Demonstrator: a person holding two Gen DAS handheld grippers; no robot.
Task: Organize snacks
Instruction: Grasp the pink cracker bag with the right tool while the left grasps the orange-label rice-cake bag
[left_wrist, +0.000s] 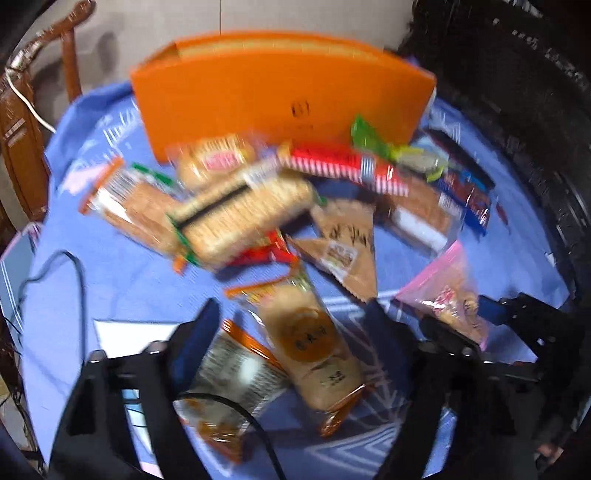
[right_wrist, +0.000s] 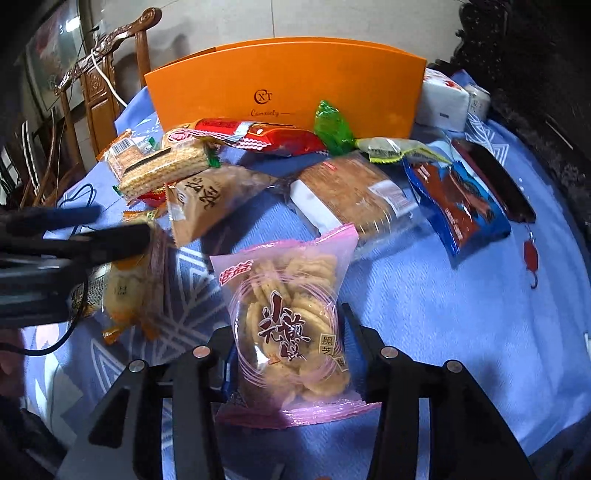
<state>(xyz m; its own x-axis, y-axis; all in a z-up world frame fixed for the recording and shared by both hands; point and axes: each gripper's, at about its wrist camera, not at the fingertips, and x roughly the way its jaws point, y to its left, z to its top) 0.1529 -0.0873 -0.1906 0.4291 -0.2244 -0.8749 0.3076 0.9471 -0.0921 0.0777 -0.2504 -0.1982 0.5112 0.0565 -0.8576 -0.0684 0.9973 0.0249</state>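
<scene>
A pile of snack packets lies on a blue cloth in front of an orange box (left_wrist: 280, 92) (right_wrist: 284, 81). My left gripper (left_wrist: 295, 325) is open, its fingers on either side of a clear packet of round tan cakes (left_wrist: 314, 343); the view is blurred. It shows at the left of the right wrist view (right_wrist: 74, 229) over that same packet (right_wrist: 129, 280). My right gripper (right_wrist: 288, 321) has its fingers on either side of a pink cracker packet (right_wrist: 291, 321), which rests on the cloth. That packet also shows in the left wrist view (left_wrist: 447, 295).
The pile holds a long cracker sleeve (right_wrist: 162, 170), a red packet (right_wrist: 258, 138), a brown triangular packet (right_wrist: 207, 199), a bread pack (right_wrist: 354, 195) and a blue packet (right_wrist: 458, 206). A white box (right_wrist: 443, 99) stands at back right. A wooden chair (right_wrist: 103, 81) stands behind left.
</scene>
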